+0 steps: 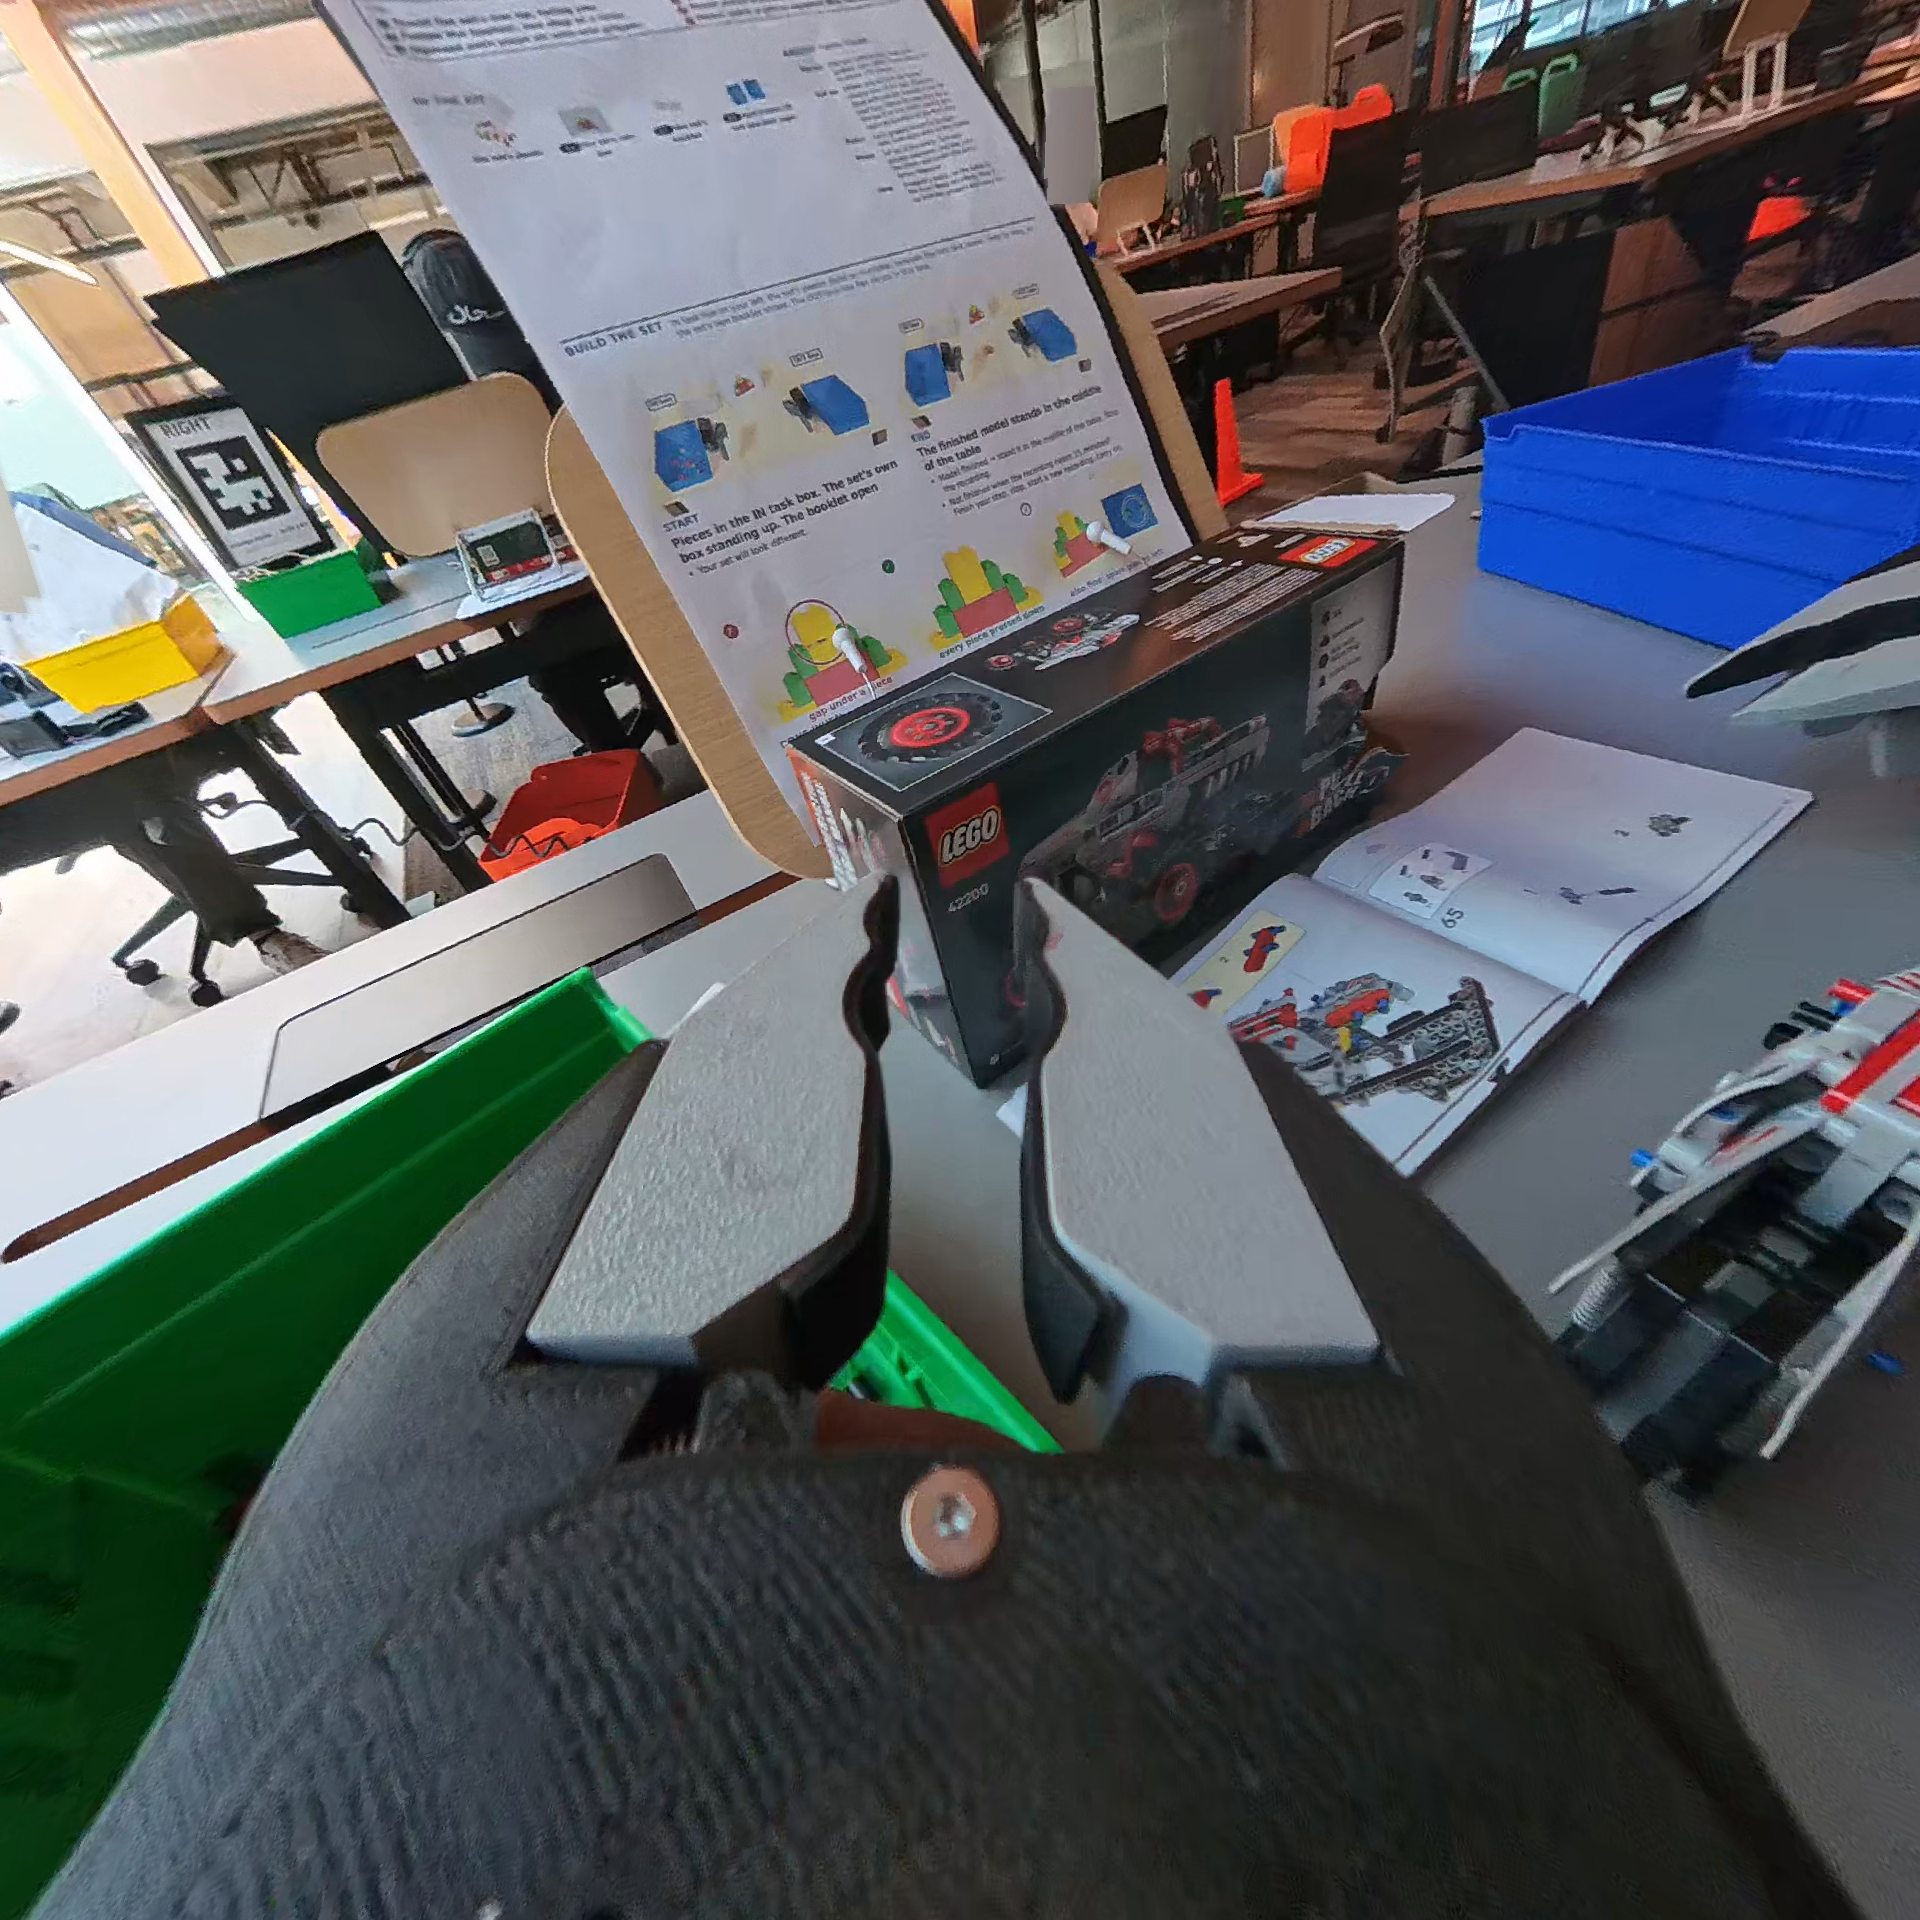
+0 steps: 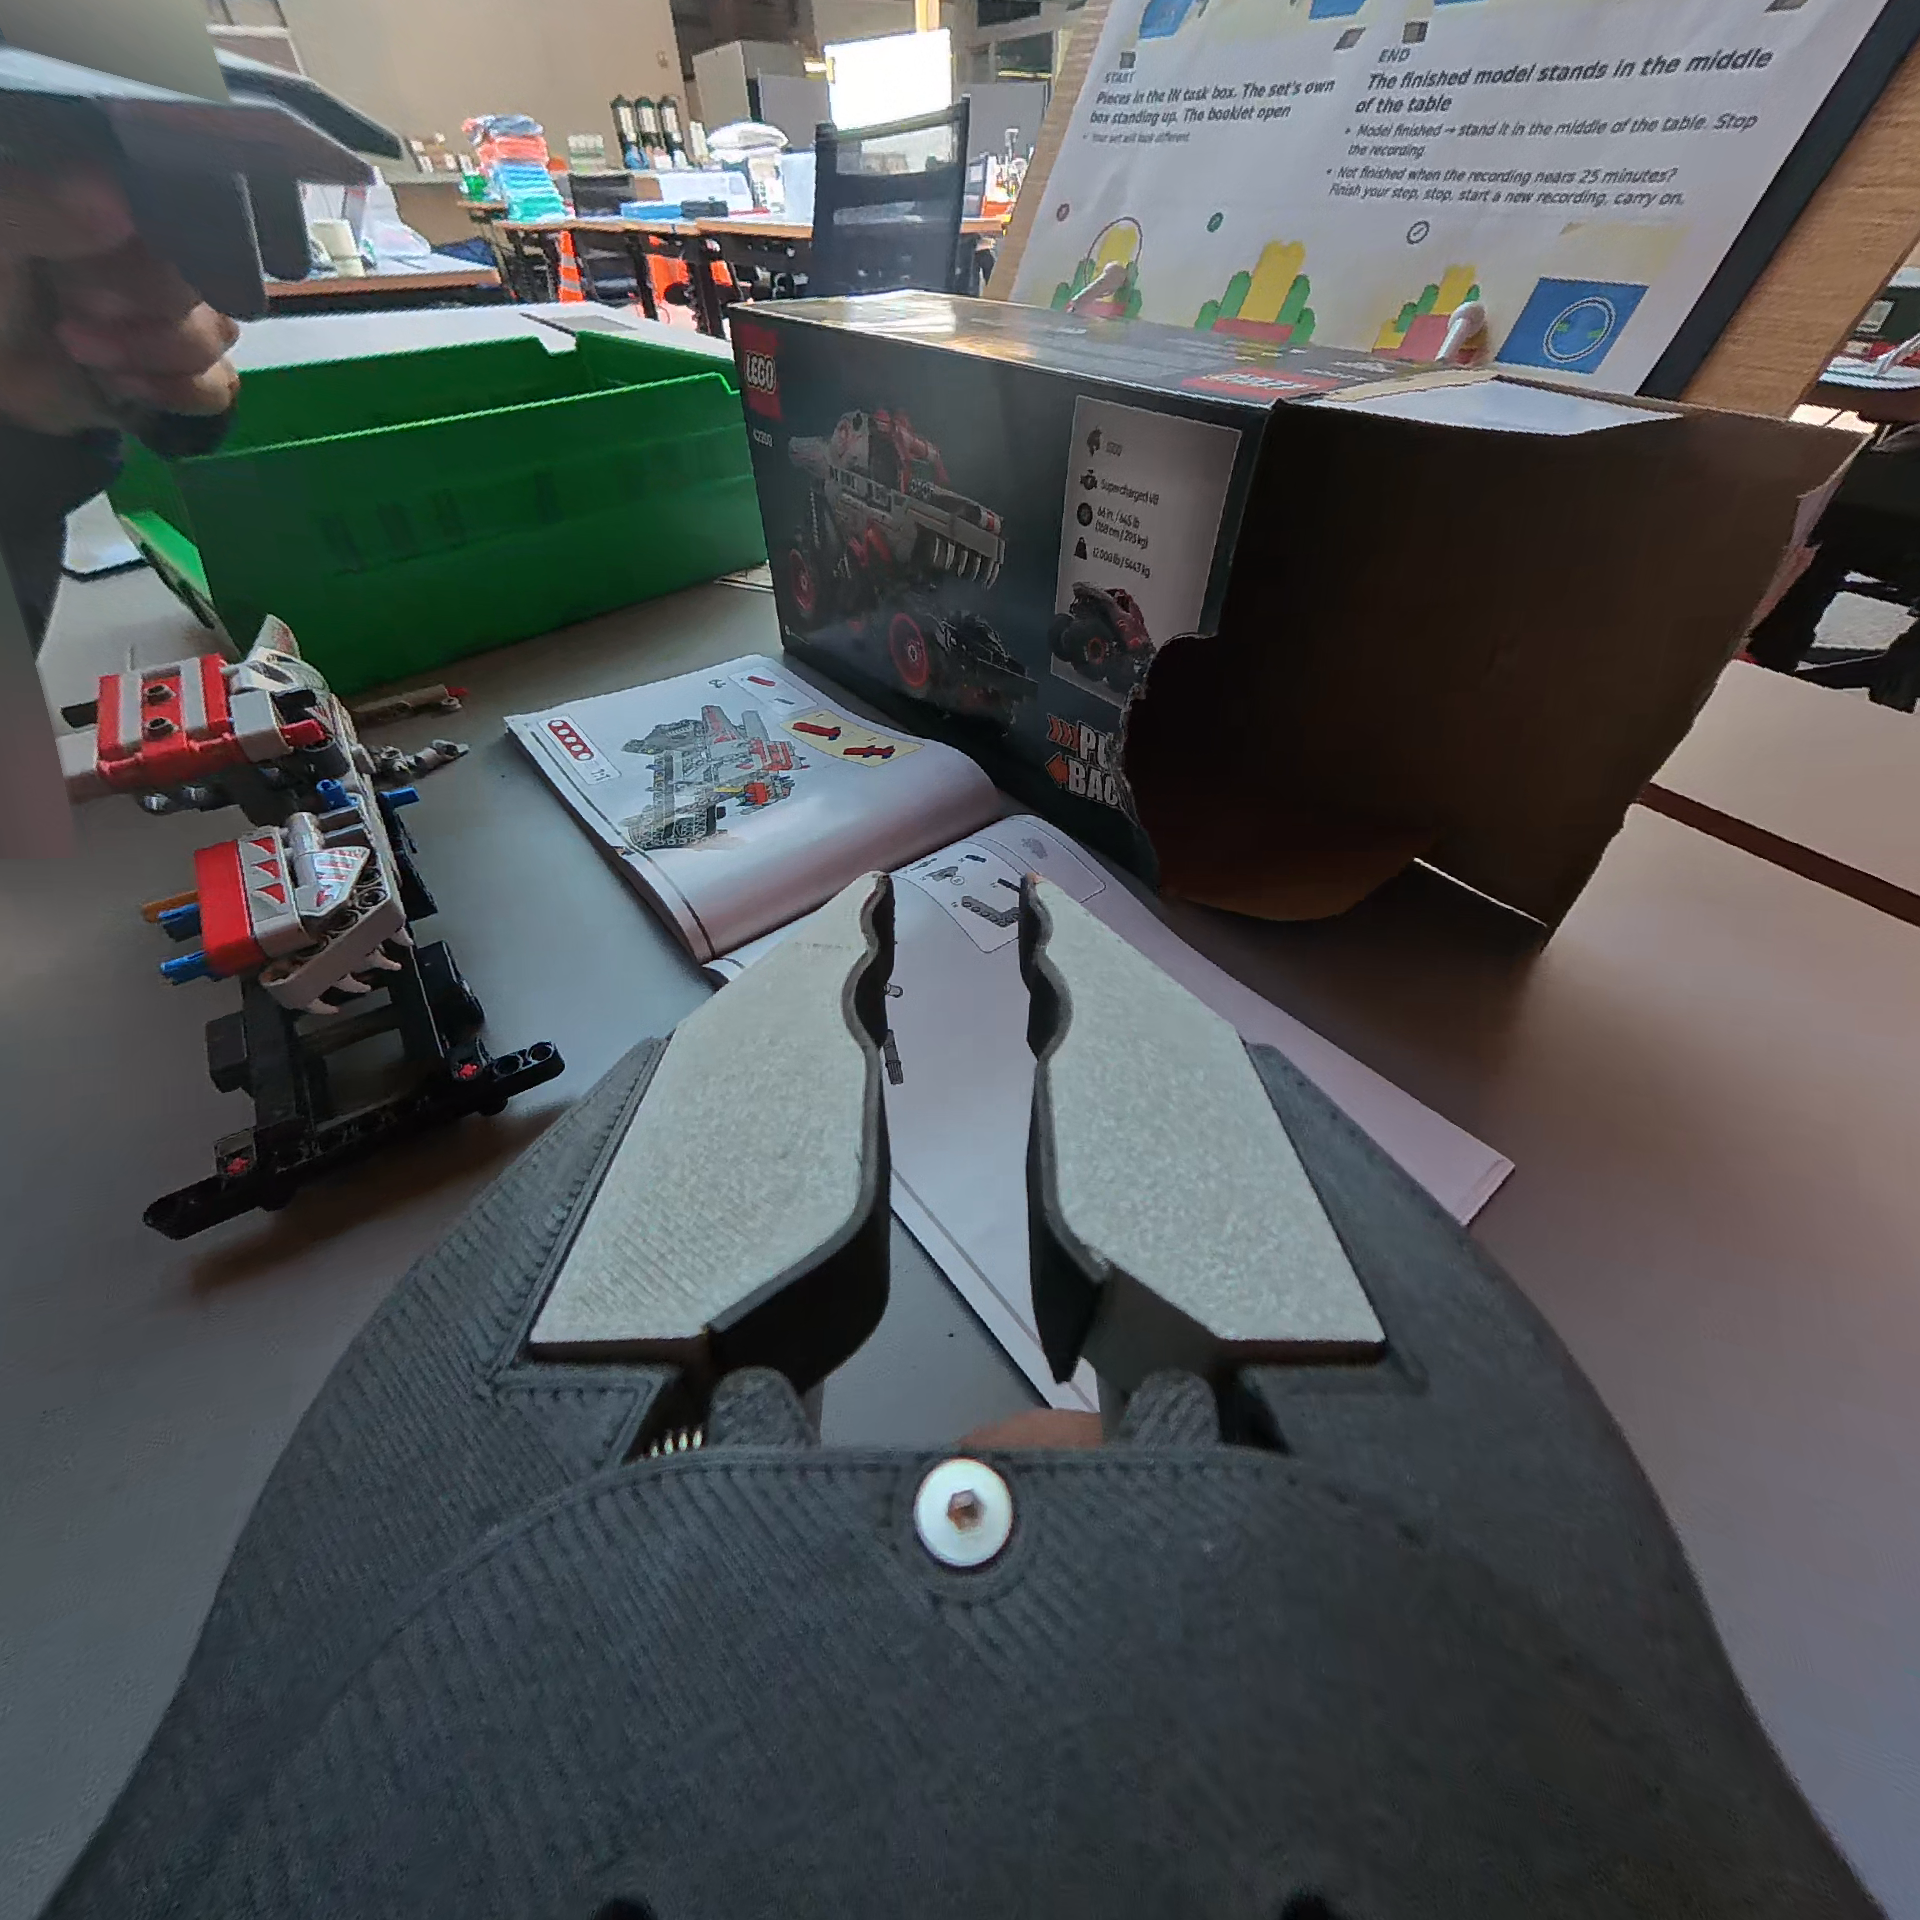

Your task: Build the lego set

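Red-grey model (image 2: pixel 291 894) left of right claw (image 2: pixel 956 904)

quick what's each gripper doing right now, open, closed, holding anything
Left gripper: open, nothing between its fingers, above the green bin.
Right gripper: open, holding nothing, above the open booklet.

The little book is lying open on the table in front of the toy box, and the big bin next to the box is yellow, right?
Not quite: the bin is green, as the right wrist view shows. The booklet does lie open on the table in front of the set's box.
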